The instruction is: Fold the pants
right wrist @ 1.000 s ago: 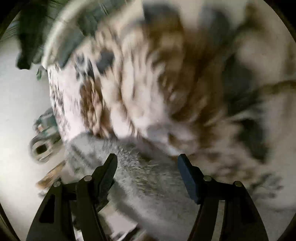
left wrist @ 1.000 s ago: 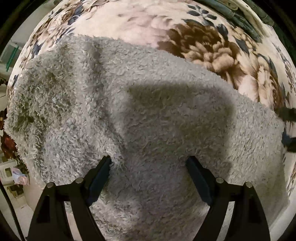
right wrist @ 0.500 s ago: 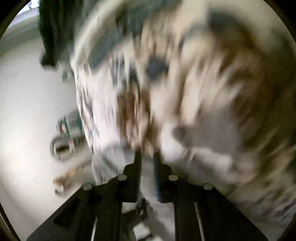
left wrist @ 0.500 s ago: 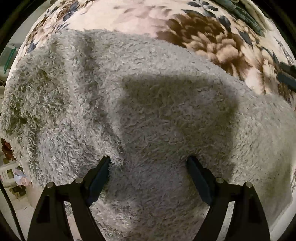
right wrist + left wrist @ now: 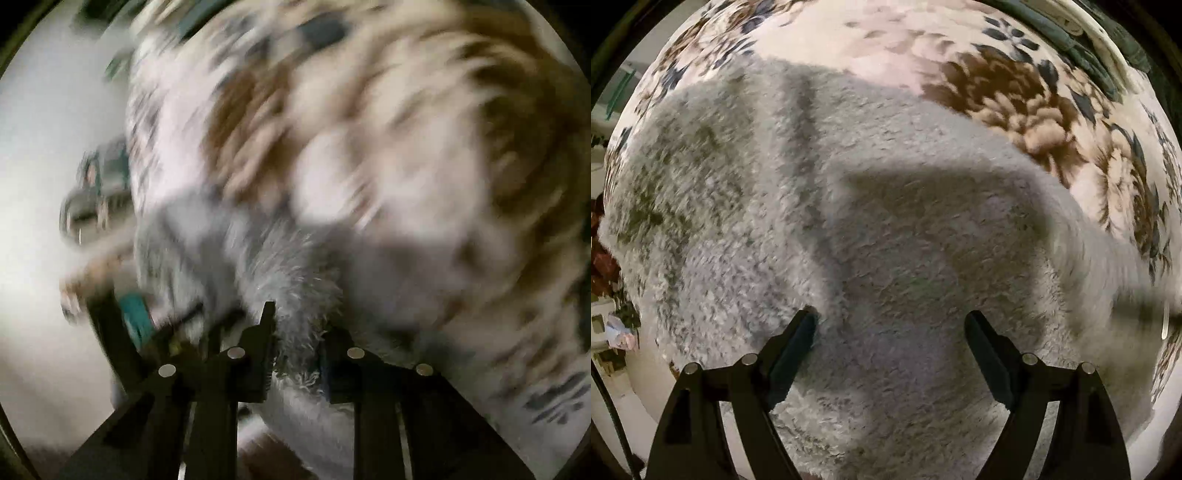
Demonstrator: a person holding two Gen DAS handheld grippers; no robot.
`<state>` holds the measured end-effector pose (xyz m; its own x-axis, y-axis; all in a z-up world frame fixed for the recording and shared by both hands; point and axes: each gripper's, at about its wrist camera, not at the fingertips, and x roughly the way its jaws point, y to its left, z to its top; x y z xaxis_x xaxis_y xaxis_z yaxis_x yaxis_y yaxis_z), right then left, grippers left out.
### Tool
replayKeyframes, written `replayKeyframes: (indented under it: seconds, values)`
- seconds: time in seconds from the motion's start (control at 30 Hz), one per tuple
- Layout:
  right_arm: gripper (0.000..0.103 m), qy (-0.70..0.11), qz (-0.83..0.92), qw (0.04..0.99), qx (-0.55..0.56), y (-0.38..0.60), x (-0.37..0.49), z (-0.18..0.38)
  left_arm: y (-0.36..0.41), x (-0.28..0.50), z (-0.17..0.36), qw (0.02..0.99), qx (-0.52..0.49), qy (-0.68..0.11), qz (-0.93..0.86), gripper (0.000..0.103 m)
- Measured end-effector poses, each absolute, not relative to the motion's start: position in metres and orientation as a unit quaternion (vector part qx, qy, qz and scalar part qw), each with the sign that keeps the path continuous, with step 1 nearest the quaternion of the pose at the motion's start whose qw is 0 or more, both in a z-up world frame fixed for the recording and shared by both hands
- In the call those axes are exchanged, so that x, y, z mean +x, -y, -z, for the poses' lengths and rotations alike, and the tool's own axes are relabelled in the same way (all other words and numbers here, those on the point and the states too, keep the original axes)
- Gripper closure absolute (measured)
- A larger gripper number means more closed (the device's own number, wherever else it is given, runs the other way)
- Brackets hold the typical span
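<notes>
Your left gripper [image 5: 890,325] hangs released, jaws wide, over the fuzzy grey pants [image 5: 849,229] spread on the floral blanket [image 5: 1015,96]. Your right gripper [image 5: 297,332] is clenched on a bunched edge of the pants [image 5: 291,266]; that view is blurred.

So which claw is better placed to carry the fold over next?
Right. The right claw is shut on a bunch of the grey pants, so it can pull the fabric across. The left claw is open over the pants, gripping nothing.

l gripper [image 5: 890,325] wide apart, r gripper [image 5: 297,332] pinched
</notes>
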<state>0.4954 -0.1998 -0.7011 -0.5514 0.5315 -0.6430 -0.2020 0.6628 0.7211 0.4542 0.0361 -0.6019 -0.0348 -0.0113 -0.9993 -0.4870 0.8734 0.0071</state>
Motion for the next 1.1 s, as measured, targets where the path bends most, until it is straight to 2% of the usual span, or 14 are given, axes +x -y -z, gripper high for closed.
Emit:
replayKeyframes:
  seconds: [0.2, 0.3, 0.37, 0.4, 0.5, 0.53, 0.57, 0.63, 0.8, 0.9, 0.93, 0.97, 1.03, 1.1]
  values:
    - [0.077, -0.815, -0.423, 0.395, 0.042, 0.192, 0.431, 0.712, -0.040, 0.440, 0.614, 0.667, -0.177, -0.700, -0.183, 0.020]
    - [0.060, -0.815, -0.386, 0.401, 0.159, 0.217, 0.449, 0.724, -0.037, 0.440, 0.617, 0.668, -0.177, -0.699, -0.181, 0.020]
    - [0.034, -0.801, -0.361, 0.411, 0.243, 0.231, 0.464, 0.730, -0.040, 0.438, 0.619, 0.668, -0.181, -0.699, -0.182, 0.020]
    - [0.030, -0.797, -0.346, 0.410, 0.277, 0.237, 0.468, 0.735, -0.042, 0.436, 0.617, 0.668, -0.183, -0.698, -0.182, 0.020]
    - [0.030, -0.813, -0.291, 0.392, 0.316, 0.237, 0.466, 0.759, -0.045, 0.432, 0.620, 0.669, -0.183, -0.697, -0.184, 0.020]
    - [0.035, -0.824, -0.277, 0.387, 0.308, 0.237, 0.465, 0.763, -0.045, 0.433, 0.621, 0.668, -0.181, -0.698, -0.184, 0.020]
    - [0.057, -0.828, -0.267, 0.387, 0.307, 0.234, 0.463, 0.762, -0.047, 0.432, 0.623, 0.668, -0.179, -0.698, -0.184, 0.020]
    - [0.081, -0.815, -0.272, 0.400, 0.318, 0.233, 0.477, 0.752, -0.045, 0.431, 0.626, 0.669, -0.174, -0.699, -0.183, 0.020]
    - [0.081, -0.695, -0.232, 0.594, 0.333, 0.300, 0.547, 0.675, -0.047, 0.426, 0.628, 0.670, -0.187, -0.695, -0.181, 0.020]
    - [0.079, -0.715, -0.205, 0.599, 0.297, 0.305, 0.574, 0.668, -0.052, 0.423, 0.626, 0.668, -0.194, -0.694, -0.183, 0.020]
    - [0.074, -0.729, -0.210, 0.586, 0.283, 0.307, 0.576, 0.670, -0.054, 0.422, 0.623, 0.668, -0.196, -0.694, -0.183, 0.020]
    - [0.057, -0.747, -0.212, 0.573, 0.262, 0.304, 0.580, 0.674, -0.055, 0.421, 0.622, 0.668, -0.197, -0.694, -0.183, 0.020]
    - [0.041, -0.773, -0.206, 0.555, 0.228, 0.293, 0.582, 0.679, -0.056, 0.420, 0.622, 0.666, -0.200, -0.695, -0.183, 0.020]
    - [0.038, -0.797, -0.213, 0.520, 0.222, 0.282, 0.575, 0.692, -0.057, 0.420, 0.622, 0.666, -0.203, -0.694, -0.184, 0.020]
